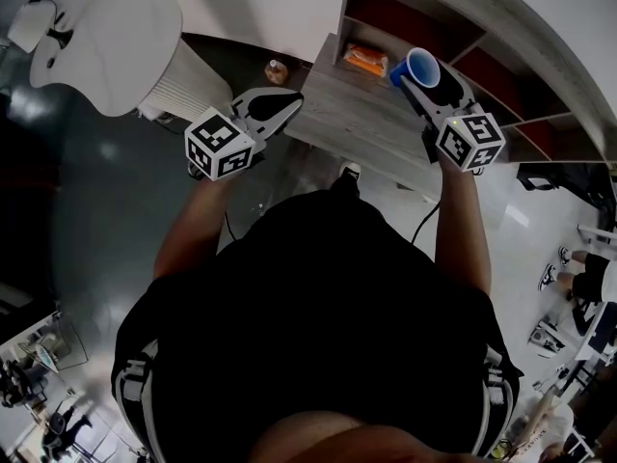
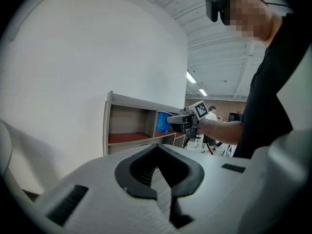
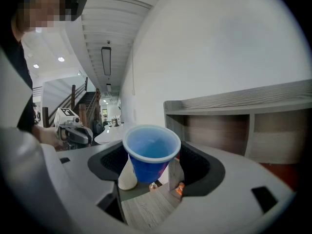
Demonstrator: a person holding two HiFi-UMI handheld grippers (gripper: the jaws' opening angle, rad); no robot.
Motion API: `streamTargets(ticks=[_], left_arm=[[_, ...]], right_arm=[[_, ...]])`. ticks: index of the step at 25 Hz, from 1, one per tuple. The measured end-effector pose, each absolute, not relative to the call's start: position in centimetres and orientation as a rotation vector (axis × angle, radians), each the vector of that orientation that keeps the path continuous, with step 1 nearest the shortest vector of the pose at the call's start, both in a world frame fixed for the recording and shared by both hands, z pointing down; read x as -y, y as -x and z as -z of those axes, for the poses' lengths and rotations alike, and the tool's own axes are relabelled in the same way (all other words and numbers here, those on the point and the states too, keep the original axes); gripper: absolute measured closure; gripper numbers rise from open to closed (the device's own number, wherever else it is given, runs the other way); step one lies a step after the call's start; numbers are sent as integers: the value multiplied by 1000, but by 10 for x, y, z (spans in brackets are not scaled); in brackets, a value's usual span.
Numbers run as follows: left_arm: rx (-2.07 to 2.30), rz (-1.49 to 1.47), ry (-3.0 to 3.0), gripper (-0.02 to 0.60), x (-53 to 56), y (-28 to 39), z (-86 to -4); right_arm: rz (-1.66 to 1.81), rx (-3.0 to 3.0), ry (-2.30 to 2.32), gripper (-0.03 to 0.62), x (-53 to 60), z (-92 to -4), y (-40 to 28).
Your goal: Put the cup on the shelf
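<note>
White wall and glossy grey floor surround a wood-grain bench (image 1: 366, 128) with an open shelf (image 1: 353, 3) standing along its far edge; well to the left of both sets of fingers, a white moulded chair (image 1: 106, 41) stands on the floor; the left gripper (image 1: 278, 109) hangs off the bench's left corner, its fingers (image 2: 130, 173) pressed together with nothing between them; just beyond those fingers sits a small brown object (image 1: 277, 70), too small to identify; further right, ahead of the gap between the two grippers, an orange packet (image 1: 366, 59) lies in the shelf's leftmost bay at bench level; just right of the packet, the blue cup (image 1: 421, 67) is pinched by its body between the fingers (image 3: 200, 167) of the right gripper (image 1: 431, 87), held over the bench in front of the shelf; in the right gripper view the cup stands upright between the pads, mouth open toward the camera, its inside plain blue down to the bottom; in the left gripper view the cup hangs level with the front of a bay floored in reddish-brown board; whether its base touches that board cannot be told; to the right of the right fingers, further bays show the same reddish-brown floors.
</note>
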State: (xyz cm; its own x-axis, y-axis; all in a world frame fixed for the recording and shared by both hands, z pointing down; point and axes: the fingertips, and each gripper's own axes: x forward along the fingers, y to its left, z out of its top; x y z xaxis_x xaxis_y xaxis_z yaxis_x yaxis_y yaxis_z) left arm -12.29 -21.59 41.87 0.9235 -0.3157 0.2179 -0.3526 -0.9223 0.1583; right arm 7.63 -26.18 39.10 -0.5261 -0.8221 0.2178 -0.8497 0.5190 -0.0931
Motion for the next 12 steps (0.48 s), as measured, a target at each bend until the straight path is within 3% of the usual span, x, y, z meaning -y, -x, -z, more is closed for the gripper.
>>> streamTargets(ticks=[12], left_arm=[[527, -317, -2859, 565, 254, 100, -432]], right_arm=[[-276, 2574, -1453, 263, 313, -403, -103]])
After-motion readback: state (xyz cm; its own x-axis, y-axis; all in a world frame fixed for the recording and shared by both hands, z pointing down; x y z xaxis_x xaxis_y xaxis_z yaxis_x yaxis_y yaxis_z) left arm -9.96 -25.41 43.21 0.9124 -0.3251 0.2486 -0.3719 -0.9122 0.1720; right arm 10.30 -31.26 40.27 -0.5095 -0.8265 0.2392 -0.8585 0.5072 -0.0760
